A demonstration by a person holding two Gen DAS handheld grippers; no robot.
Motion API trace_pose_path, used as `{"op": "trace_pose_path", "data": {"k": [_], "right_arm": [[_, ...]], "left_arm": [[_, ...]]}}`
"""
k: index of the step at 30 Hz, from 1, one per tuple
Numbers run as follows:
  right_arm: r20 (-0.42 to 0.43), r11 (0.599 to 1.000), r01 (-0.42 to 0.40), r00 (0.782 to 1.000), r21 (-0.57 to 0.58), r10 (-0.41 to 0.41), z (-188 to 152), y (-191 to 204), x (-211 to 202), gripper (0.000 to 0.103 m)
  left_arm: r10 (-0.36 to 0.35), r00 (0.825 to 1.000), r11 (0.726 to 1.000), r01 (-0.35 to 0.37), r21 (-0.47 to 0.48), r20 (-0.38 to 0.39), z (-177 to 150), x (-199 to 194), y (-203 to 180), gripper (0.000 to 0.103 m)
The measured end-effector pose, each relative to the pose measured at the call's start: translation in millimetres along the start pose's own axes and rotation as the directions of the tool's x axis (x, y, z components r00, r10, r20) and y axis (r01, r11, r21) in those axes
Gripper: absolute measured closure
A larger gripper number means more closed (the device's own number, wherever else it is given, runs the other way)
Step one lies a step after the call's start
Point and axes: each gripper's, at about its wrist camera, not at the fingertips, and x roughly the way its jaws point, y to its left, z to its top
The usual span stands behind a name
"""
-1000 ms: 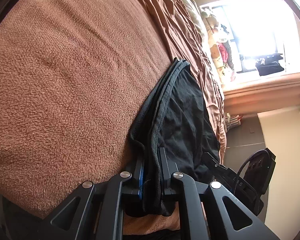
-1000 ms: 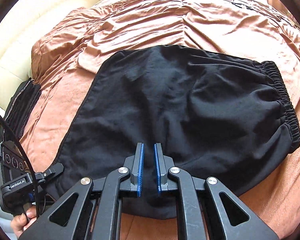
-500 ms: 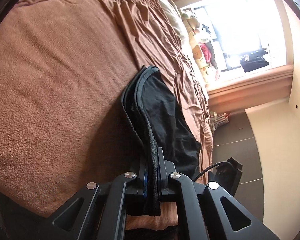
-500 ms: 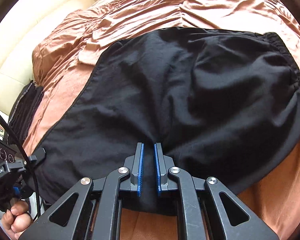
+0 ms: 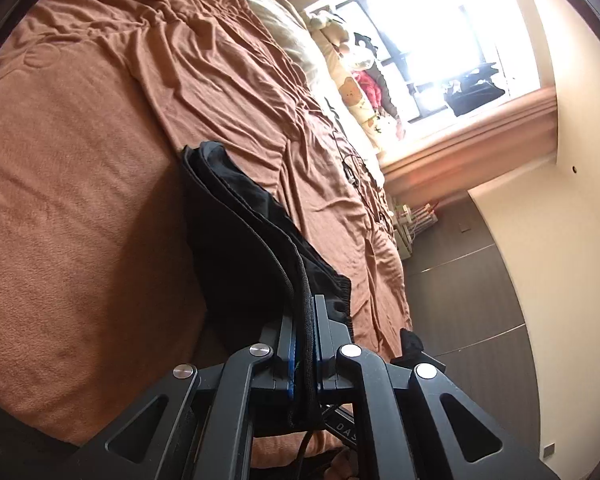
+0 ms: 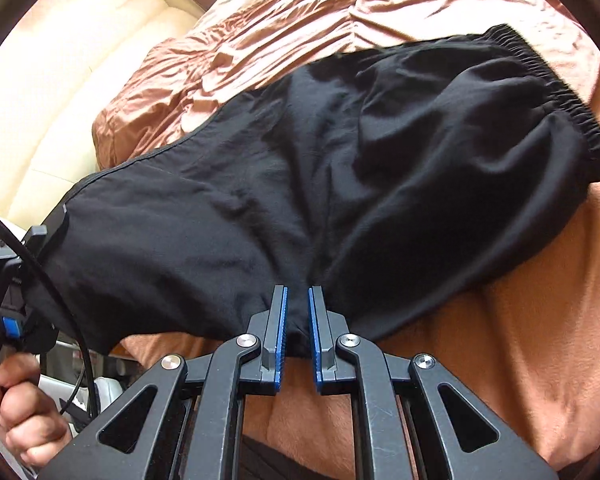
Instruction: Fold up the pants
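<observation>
Where the left wrist view looks along its fingers, the left gripper (image 5: 305,344) is clamped on a bunched black edge of the pants (image 5: 236,248), with the cloth and a cord-like hem pinched between the blue pads. Ahead of the jaws the pants rise in layered folds off the brown blanket (image 5: 72,208), which spreads to the left of the jaws. Beyond and to the right lie rumpled brown sheets (image 5: 220,60), pale pillows (image 5: 284,28), soft toys (image 5: 356,92) and a bright window (image 5: 432,28); dark flooring (image 5: 468,280) runs along the right.

Seen from the right wrist view, the right gripper (image 6: 298,320) grips a fold at the near edge of the pants (image 6: 340,168). The garment spreads wide ahead of the jaws, its elastic waistband (image 6: 556,88) at upper right. To the lower left, a hand (image 6: 24,412) holds the other gripper's handle, with a black cable (image 6: 60,288) looping past it. A cream padded headboard (image 6: 60,112) stands at far left.
</observation>
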Motion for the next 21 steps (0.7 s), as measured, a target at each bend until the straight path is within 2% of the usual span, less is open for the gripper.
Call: {"op": "trace_pose_path", "data": {"k": [11,21], "right_arm": [[0.125,0.997,-0.051,0.991,0.054,0.044,-1,-63,-77,0.095],[0.18,0.994,-0.057,0.983,0.092,0.04,-15,-111,-116,0.095]], "left_arm": [[0.005,0.996,0.992,0.005,0.124,-0.086,-14,56,-68,0.097],[0.046,0.979,0.98,-0.006,0.197,-0.2,-46,127,-112,0.097]]}}
